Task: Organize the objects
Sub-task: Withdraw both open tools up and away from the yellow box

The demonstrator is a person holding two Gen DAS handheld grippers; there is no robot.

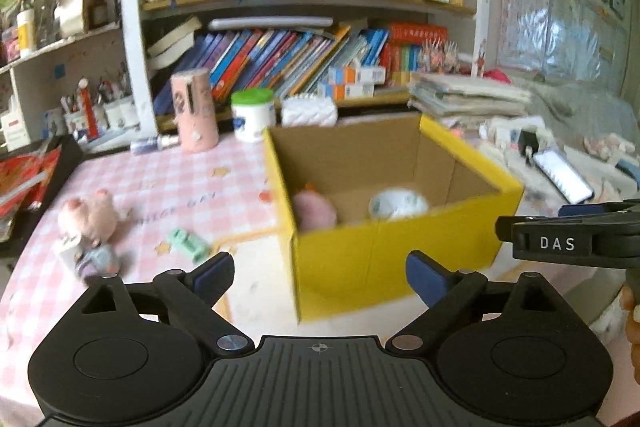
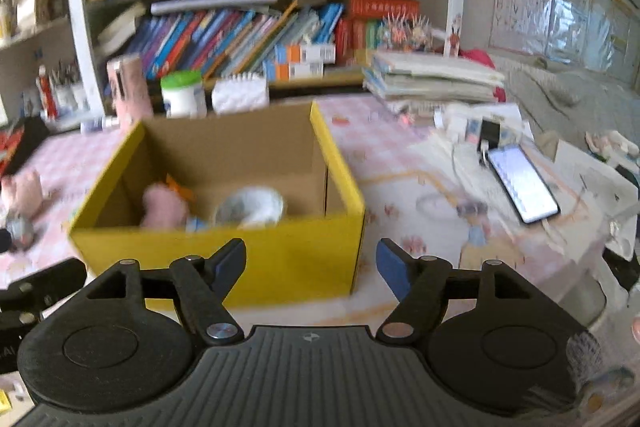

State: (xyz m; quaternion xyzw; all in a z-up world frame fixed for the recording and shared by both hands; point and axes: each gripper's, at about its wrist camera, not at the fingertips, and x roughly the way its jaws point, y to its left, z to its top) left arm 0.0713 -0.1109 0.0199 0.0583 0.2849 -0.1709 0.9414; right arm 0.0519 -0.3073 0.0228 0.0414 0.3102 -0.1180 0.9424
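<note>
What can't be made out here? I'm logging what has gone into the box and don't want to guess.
- Pink plush in the yellow box: the near wall hides its lower part in both views, and blur hides what it is.
- White bowl-like thing: motion blur smears its pattern in both views.
- Box floor: mostly behind the near wall.
- Small green toy on the table: too blurred to identify in the left wrist view.

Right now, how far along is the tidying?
Done: a pink plush and a white bowl lie in the yellow box. In hand: nothing; left gripper and right gripper are open. Left: plush toys and green toy on the tablecloth.
</note>
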